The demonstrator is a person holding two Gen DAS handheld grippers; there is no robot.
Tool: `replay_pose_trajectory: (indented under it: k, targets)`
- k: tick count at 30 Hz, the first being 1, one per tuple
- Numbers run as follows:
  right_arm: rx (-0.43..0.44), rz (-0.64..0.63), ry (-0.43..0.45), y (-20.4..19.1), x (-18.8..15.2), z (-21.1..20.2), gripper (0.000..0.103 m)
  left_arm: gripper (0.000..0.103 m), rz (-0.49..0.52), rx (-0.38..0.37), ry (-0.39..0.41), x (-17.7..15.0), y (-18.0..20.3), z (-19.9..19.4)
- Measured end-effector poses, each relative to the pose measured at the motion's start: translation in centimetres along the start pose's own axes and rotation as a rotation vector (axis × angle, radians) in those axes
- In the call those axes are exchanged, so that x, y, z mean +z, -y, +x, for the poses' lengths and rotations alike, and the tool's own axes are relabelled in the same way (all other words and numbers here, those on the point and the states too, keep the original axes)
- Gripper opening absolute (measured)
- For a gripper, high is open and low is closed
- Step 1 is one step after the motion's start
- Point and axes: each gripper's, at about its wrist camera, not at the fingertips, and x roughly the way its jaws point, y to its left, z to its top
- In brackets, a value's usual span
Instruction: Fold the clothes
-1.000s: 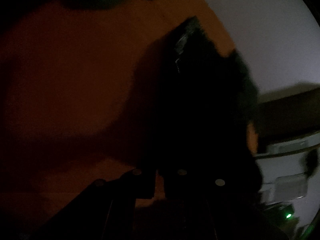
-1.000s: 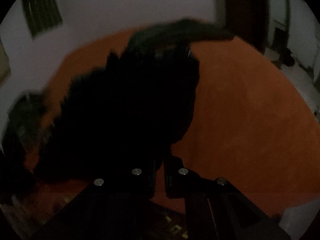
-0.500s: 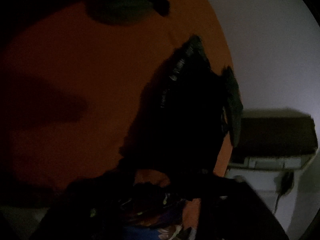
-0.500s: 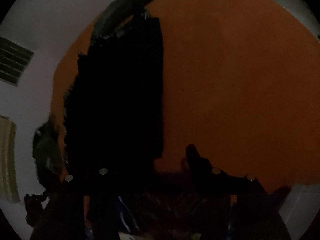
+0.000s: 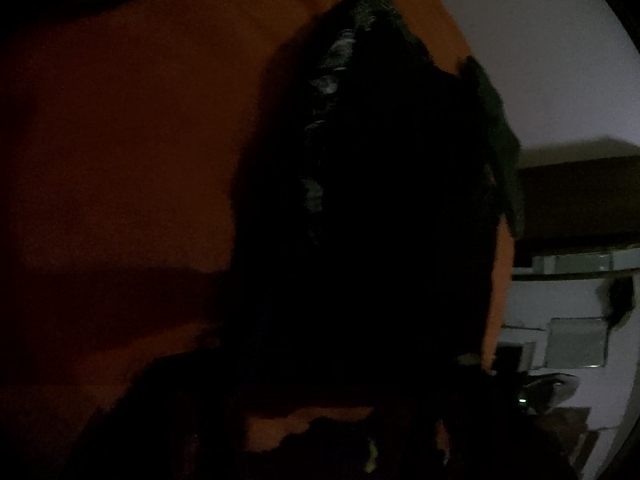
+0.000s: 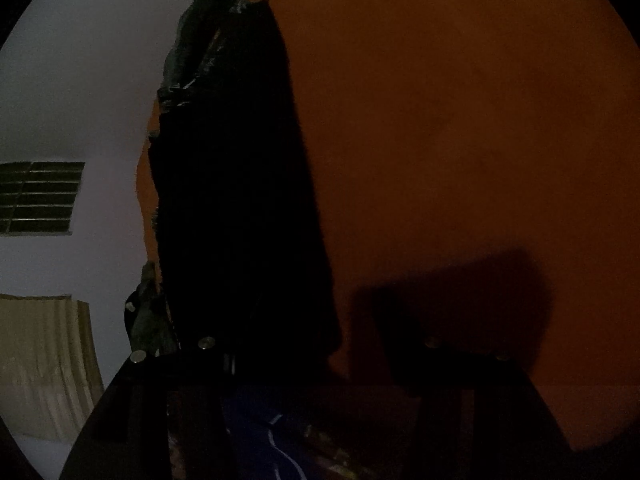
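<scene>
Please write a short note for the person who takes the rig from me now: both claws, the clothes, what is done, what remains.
Right claw: open, holding nothing, low over the near end of the dark garment.
Left claw: lost in the dark of its own view; jaws closing, and I cannot tell whether cloth is between them.
Garment: lies as a long strip along one edge of the orange surface.
Done: it looks folded lengthwise.
Left: probably fold it across; check the left grip first.
</scene>
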Motion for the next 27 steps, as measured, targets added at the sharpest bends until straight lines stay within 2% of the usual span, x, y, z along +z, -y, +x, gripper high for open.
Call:
replay_pose_trajectory:
  k: [2, 3, 4, 5, 8, 12, 13, 16, 18, 19, 20, 22, 24, 25, 26, 27]
  targets:
    - [0.003, -0.013, -0.001, -1.0, -0.4, 0.5, 0.055, 0.007, -0.064, -0.053, 0.03, -0.7, -1.1, -0.8]
    - [0.003, -0.02, -0.004, -1.6, -0.6, 0.8, 0.055, 0.007, -0.106, -0.107, 0.042, -0.9, -1.9, -1.6]
    - [0.009, -0.028, -0.005, -1.6, -0.6, 0.2, 0.055, 0.006, -0.146, -0.153, 0.058, -1.0, -2.8, -2.5]
    - [0.014, -0.036, -0.005, -1.6, -0.6, -0.4, 0.055, 0.006, -0.176, -0.168, 0.075, -1.1, -3.8, -3.5]
    - [0.005, -0.08, 0.013, -2.2, -0.8, -1.9, 0.055, 0.004, -0.215, -0.065, 0.118, -0.7, -6.8, -4.9]
    - [-0.037, -0.109, 0.012, -2.1, -1.1, -1.9, 0.055, 0.004, -0.326, -0.109, 0.101, -0.7, -8.3, -5.2]
    - [-0.046, -0.109, 0.013, -2.1, -1.2, -2.0, 0.055, 0.005, -0.323, -0.127, 0.105, -0.5, -7.7, -5.6]
    - [-0.051, -0.113, 0.03, -2.6, -1.2, -2.0, 0.055, 0.007, -0.184, -0.166, 0.119, 0.7, -3.2, -6.7]
    - [-0.054, -0.118, 0.033, -2.3, -1.1, -2.2, 0.055, 0.025, -0.077, -0.155, 0.111, 1.5, -0.3, -6.6]
    - [-0.056, -0.118, 0.032, -2.1, -1.0, -2.4, 0.055, 0.045, -0.048, -0.128, 0.105, 1.9, 0.6, -6.1]
    - [-0.054, -0.115, 0.026, -1.9, -1.1, -2.5, 0.055, 0.055, -0.035, -0.092, 0.099, 2.3, 1.1, -5.1]
    - [-0.05, -0.109, 0.014, -1.8, -1.2, -2.4, 0.055, 0.055, -0.022, -0.026, 0.077, 3.2, 1.6, -3.1]
    - [-0.053, -0.123, 0.011, -1.9, -1.4, -2.5, 0.055, 0.052, -0.012, -0.009, 0.065, 3.8, 1.6, -1.1]
    - [-0.055, -0.13, 0.01, -1.9, -1.5, -2.5, 0.055, 0.031, 0.002, -0.007, 0.075, 3.9, 1.5, -0.5]
    - [-0.057, -0.137, 0.009, -1.9, -1.5, -2.5, 0.055, 0.003, 0.018, 0.023, 0.085, 3.6, 1.4, -0.4]
    - [-0.063, -0.142, 0.01, -1.9, -1.5, -2.5, 0.055, 0.002, 0.029, 0.051, 0.091, 3.3, 0.5, -1.0]
